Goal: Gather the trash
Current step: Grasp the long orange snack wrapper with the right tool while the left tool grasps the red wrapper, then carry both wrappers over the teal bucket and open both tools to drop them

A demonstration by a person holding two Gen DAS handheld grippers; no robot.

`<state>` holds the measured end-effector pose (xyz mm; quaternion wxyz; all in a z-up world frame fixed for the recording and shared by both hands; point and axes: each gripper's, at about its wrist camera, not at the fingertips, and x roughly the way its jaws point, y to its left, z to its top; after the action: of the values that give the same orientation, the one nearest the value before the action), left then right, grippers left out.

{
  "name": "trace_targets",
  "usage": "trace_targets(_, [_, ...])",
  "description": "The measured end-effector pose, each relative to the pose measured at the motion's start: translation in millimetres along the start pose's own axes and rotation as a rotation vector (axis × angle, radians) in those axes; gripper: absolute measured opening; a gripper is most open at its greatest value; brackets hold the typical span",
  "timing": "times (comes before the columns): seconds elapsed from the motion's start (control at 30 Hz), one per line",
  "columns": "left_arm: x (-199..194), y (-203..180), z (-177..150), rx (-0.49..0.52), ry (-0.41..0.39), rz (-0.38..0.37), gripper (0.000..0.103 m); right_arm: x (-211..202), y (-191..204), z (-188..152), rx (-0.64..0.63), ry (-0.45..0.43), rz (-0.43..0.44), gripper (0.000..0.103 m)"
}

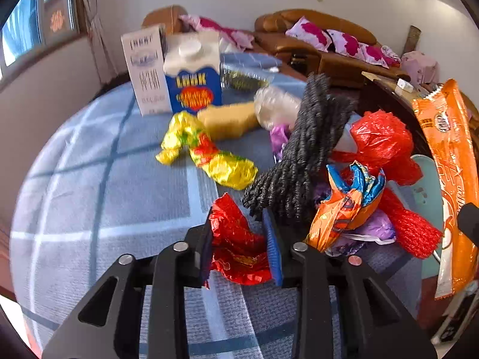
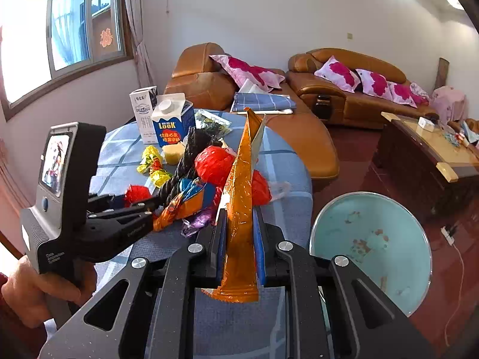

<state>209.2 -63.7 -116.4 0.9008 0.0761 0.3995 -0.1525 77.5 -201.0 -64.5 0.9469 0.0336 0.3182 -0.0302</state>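
My left gripper is shut on a crumpled red foil wrapper low over the blue checked tablecloth. In the right wrist view the left gripper shows at the left with that red wrapper. My right gripper is shut on a long orange snack wrapper, which stands upright; the orange wrapper also hangs at the right edge. More trash lies ahead: a yellow wrapper, an orange-blue wrapper, a red plastic bag and red mesh.
A black braided rope lies across the pile. A blue milk carton, a white carton, a yellow block and a clear bottle stand at the back. A teal round bin sits on the floor right of the table.
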Motion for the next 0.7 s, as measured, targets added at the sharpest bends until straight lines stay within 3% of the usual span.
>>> trace_targets(0.07, [-8, -2, 0, 0.018, -0.023, 0.013, 0.018, -1, -1, 0, 0.002, -0.003, -0.003, 0.017])
trace_targets(0.7, [-71, -2, -3, 0.05, -0.126, 0.132, 0.018, -31, 7, -5, -0.008, -0.037, -0.019, 0.017])
